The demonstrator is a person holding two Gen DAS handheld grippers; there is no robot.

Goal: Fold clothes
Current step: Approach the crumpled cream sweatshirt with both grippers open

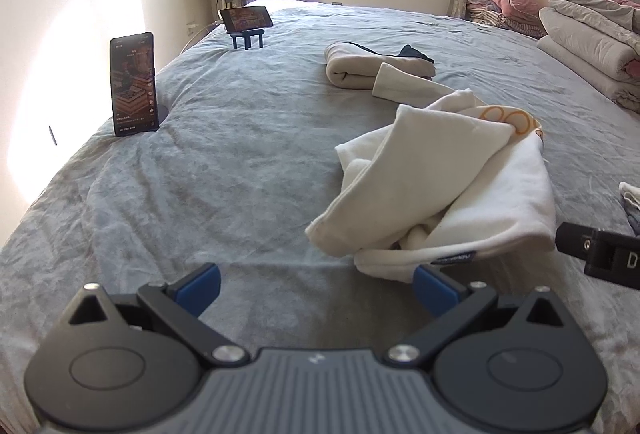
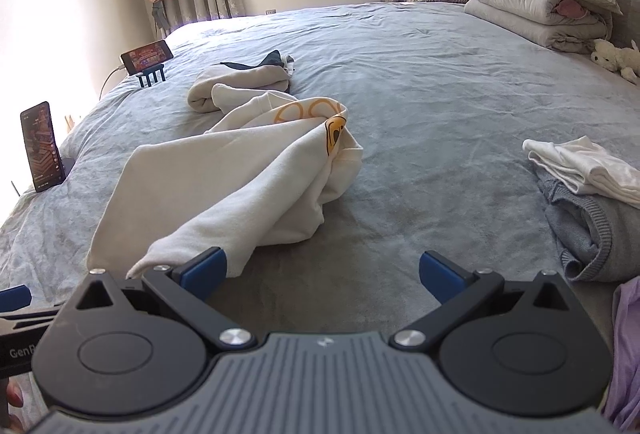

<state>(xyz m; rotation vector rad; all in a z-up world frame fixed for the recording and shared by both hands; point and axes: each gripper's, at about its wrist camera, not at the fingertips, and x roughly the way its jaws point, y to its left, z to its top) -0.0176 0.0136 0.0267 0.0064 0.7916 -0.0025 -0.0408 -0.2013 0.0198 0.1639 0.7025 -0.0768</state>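
While both my grippers hang over the near edge of the bed (image 1: 240, 162), neither one has anything in it: left gripper (image 1: 316, 288) has its jaws spread wide w/ only grey bedspread between the blue pads, and right gripper (image 2: 322, 274) is the same, wide apart, nothing clamped. My target, the white sweatshirt (image 2: 224, 186) w/ an orange-yellow print, lies crumpled in a heap on the bedspread, just ahead of both grippers. In the left wrist view its hem sits right at the right-hand pad; can't tell if it's touching. In the right wrist view a corner of it lies by the left-hand pad. Behind it, further up the bed, there's a rolled beige garment (image 1: 360, 68) w/ smth dark on top. To my right sits a small pile: white cloth on a grey knit (image 2: 588, 234). Two phones on stands, upright phone (image 1: 133, 84) nearer, sideways phone (image 1: 247, 17) further back. Folded quilts (image 2: 532, 2) are stacked at the head end.
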